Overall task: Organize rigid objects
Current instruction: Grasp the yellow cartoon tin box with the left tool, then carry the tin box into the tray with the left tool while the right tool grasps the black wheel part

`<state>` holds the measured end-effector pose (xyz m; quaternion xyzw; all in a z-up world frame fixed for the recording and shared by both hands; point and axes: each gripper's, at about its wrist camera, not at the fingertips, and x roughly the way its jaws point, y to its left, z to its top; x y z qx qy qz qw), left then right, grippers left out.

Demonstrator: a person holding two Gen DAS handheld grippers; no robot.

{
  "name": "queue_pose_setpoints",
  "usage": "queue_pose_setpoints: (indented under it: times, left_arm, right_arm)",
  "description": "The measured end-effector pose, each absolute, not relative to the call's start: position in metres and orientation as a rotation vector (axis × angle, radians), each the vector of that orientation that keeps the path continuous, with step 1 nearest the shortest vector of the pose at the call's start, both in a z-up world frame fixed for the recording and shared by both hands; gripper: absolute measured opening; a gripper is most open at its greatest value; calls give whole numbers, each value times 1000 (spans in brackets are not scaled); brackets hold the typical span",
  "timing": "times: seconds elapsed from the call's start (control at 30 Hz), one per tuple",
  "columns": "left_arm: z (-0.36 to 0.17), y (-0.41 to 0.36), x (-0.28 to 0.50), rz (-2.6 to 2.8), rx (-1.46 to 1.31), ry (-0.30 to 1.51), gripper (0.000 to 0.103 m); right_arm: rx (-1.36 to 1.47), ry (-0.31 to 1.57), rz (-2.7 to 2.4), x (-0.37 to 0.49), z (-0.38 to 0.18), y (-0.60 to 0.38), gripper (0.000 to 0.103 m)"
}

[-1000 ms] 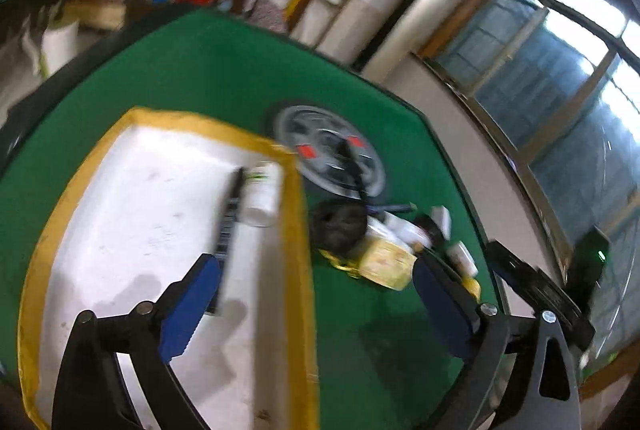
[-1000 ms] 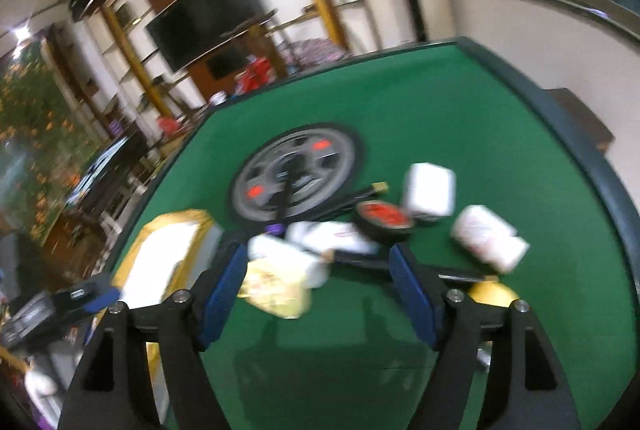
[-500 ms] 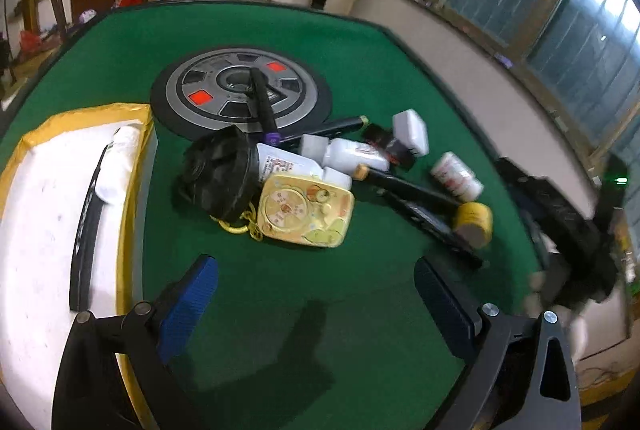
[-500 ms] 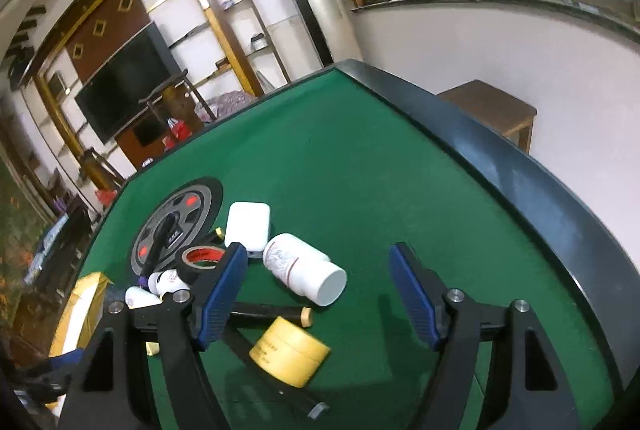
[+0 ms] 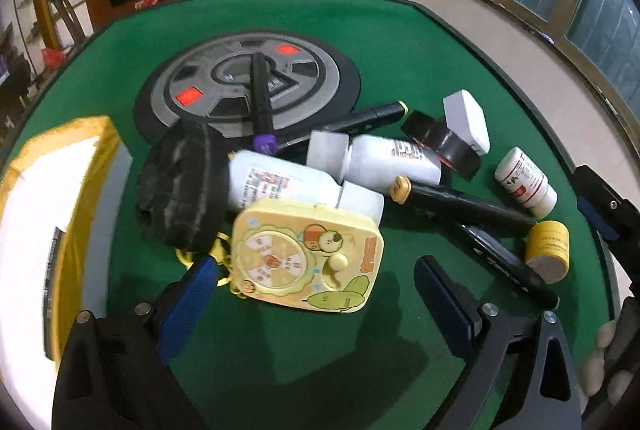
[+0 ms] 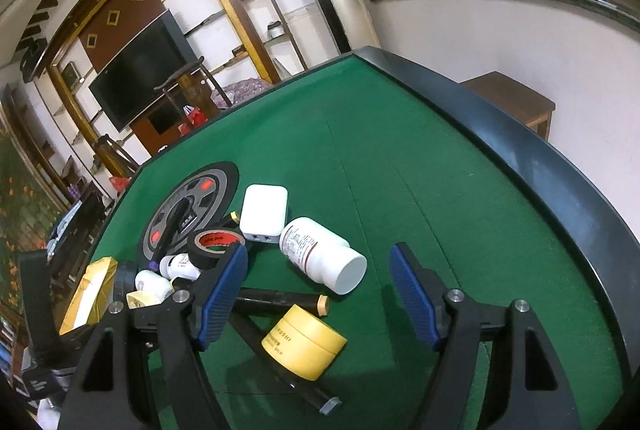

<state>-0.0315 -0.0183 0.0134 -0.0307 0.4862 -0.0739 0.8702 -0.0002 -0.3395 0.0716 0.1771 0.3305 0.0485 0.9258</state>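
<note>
Fingers (image 5: 188,306) of the left gripper (image 5: 316,266) well apart, clamping nothing. Near edge of the yellow toy case (image 5: 308,254) showing between them, with no contact visible. Same on the right gripper (image 6: 320,254): blue pads wide apart, holding nothing. Pill bottle (image 6: 322,262) lying on its side ahead of them, untouched.

From left to right on the green table (image 5: 400,41):

- **Yellow-rimmed tray (image 5: 86,157):** white inside, probably the place for sorted things. Just beside it, the pile of rigid objects.
- **Black ribbed piece (image 5: 180,185):** touching the toy case; material hard to tell.
- **Toy case:** flat plastic, probably light, with a smooth and perhaps slippery lid. Better to pinch across the two long side edges, minding the gold key ring (image 5: 188,256) at the left corner.
- **Two white bottles (image 5: 280,185):** lying behind the toy case, round and likely to roll. Best to grip across the body, not the cap.
- **Black markers (image 5: 460,203):** thin, stiff, crossing each other. Risk of dragging a second one when lifting the first.
- **Roll of black tape (image 5: 448,149):** leaning on a white box (image 5: 468,121).
- **Far right:** pill bottle a little apart from the pile, and a small yellow jar (image 5: 548,246) touching a marker. Jar short and stiff, probably easy to squeeze across the round wall.
</note>
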Motion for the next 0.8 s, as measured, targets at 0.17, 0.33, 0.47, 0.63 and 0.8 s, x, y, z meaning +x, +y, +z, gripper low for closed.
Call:
queue_pose_setpoints:
  times: [0.17,0.33,0.47,0.63,0.8]
  left_arm:
    - [21,-9,-36,-217,-92,1011,71]
    - [36,0,-53,-264,-137,976,71]
    - [55,13,-78,-334,-212,946,71]
    - [75,35,-111,-383,-291,916,71]
    - [93,64,-144,-374,-303,848,71]
  right_arm:
    - [371,692,88,4,69,-340,73]
    - [376,713,81,7,66,-339,73]
    - [388,730,78,9,61,-342,73]
    - [386,760,62,12,55,-340,73]
    - [368,745,55,10,57,-336,73]
